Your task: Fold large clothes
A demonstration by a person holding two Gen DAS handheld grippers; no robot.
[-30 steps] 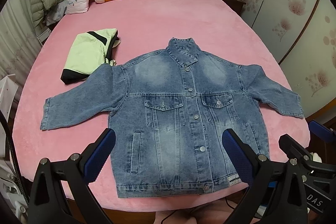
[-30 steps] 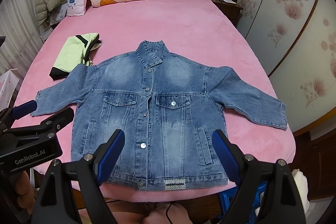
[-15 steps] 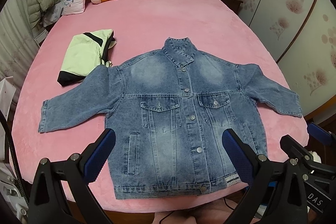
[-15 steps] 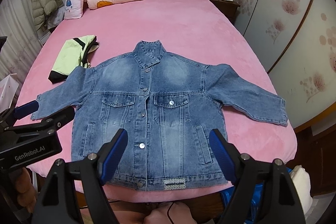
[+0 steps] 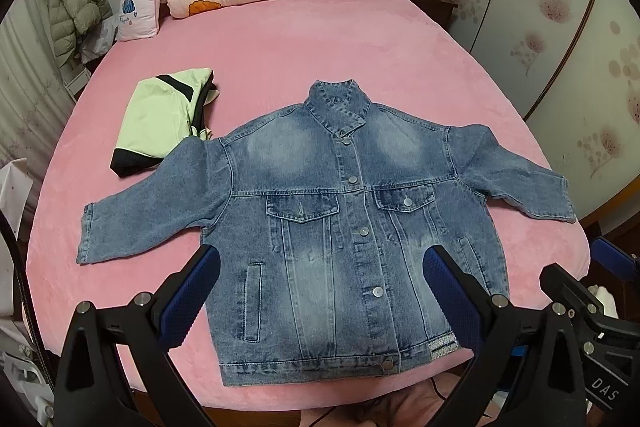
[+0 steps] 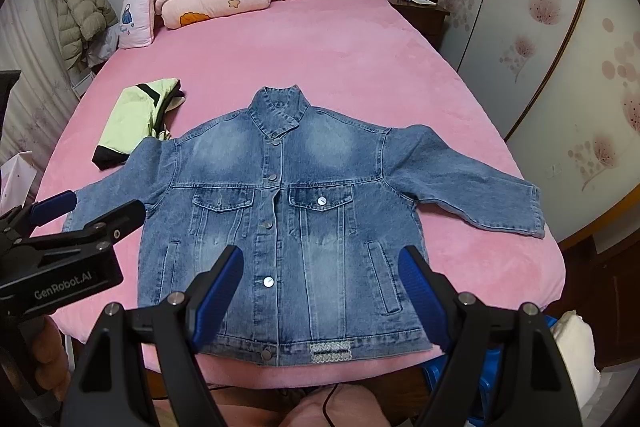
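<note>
One faded blue denim jacket [image 5: 344, 227] is laid flat, buttoned, with both sleeves spread, on the pink plush bed [image 5: 320, 59]; one folded pale green garment [image 5: 160, 119] is parked beside its shoulder. Two grippers, left gripper [image 5: 320, 291] and right gripper [image 6: 320, 291], are held above the hem, jaws spread wide, nothing pinched.

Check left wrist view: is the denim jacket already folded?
No, the denim jacket lies flat and buttoned on the pink bed, both sleeves spread out.

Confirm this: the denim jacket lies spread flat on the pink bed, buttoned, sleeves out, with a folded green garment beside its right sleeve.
Wrong on one point: the folded green garment lies by the left sleeve of the denim jacket, as the left wrist view shows. It is spread flat on the pink bed, buttoned, sleeves out.
</note>
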